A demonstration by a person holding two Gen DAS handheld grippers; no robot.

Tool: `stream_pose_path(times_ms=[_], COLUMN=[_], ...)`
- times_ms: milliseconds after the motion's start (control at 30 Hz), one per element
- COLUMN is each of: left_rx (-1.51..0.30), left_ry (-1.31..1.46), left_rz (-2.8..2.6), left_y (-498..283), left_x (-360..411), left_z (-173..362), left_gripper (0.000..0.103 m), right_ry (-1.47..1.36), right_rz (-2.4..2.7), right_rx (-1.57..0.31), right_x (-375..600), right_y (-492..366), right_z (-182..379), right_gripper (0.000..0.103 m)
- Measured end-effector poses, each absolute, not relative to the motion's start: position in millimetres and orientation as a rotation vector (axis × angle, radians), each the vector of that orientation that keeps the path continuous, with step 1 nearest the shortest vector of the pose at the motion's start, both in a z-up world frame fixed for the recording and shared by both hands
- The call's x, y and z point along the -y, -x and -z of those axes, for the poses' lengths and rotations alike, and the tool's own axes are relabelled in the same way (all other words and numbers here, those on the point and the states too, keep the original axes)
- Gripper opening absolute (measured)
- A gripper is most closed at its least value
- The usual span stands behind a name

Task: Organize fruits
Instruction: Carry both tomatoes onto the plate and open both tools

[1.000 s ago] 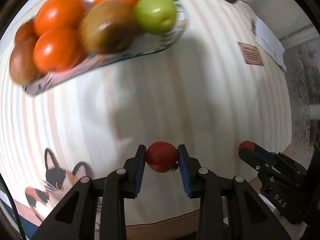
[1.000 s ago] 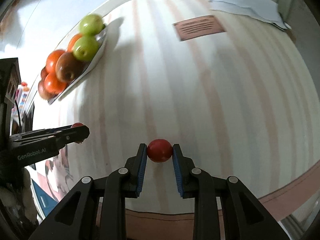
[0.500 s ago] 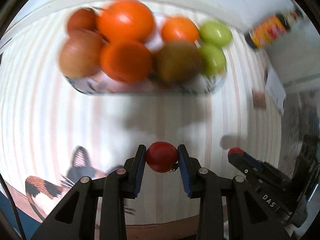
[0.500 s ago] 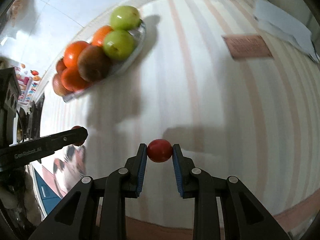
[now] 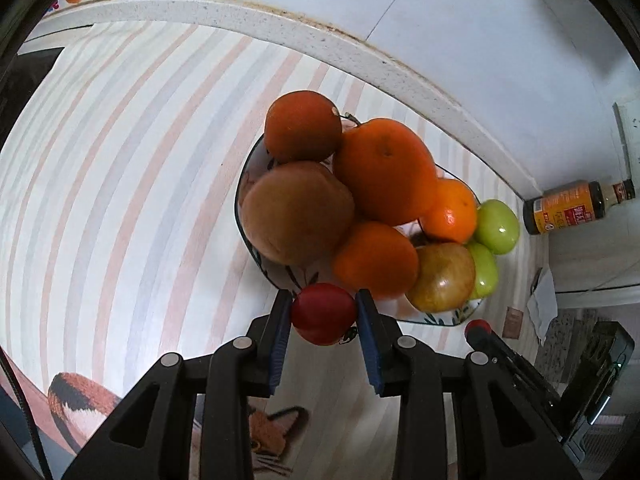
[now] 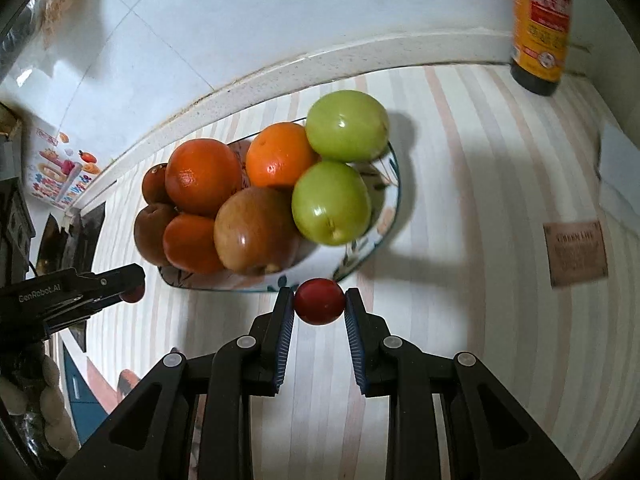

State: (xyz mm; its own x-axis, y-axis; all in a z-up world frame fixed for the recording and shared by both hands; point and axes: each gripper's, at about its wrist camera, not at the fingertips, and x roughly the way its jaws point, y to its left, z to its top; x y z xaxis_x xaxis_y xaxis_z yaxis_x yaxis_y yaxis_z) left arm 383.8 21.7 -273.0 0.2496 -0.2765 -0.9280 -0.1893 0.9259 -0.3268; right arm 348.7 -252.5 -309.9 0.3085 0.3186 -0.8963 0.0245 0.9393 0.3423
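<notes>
You are at the delivery step; your left gripper (image 5: 324,314) pinches one small red fruit (image 5: 323,313) and your right gripper (image 6: 319,301) pinches another (image 6: 319,300), both at the near rim of the loaded plate (image 6: 394,184); next, find a free gap, lower, then release.

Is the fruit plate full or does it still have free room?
Nearly full: oranges, green apples and brownish fruits cover the plate.

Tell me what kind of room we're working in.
Probably a home kitchen counter: a striped mat against a tiled wall, a sauce bottle in the corner, and a plate piled with fruit.
</notes>
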Motion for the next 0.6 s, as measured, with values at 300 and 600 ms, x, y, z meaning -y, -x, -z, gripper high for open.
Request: stream_pose_path(times_ms=[300,600], left_rx=[-1.33,-1.297], left_ry=[0.427,0.443], left_rz=[0.059,0.064], left_y=[-393.3,-391.9], left_x=[-10.7,-13.5], left_z=[291.2,291.1], left_gripper=[0.03,0.031], right_ry=[-0.248,-0.234], right_rz=[-0.219,-0.245], right_rx=[-1.259,-1.251], right_x=[242.7,229.9], right_y=[-364.5,-368.0], right_z=[321.1,326.0], right_gripper=[0.028,0.029])
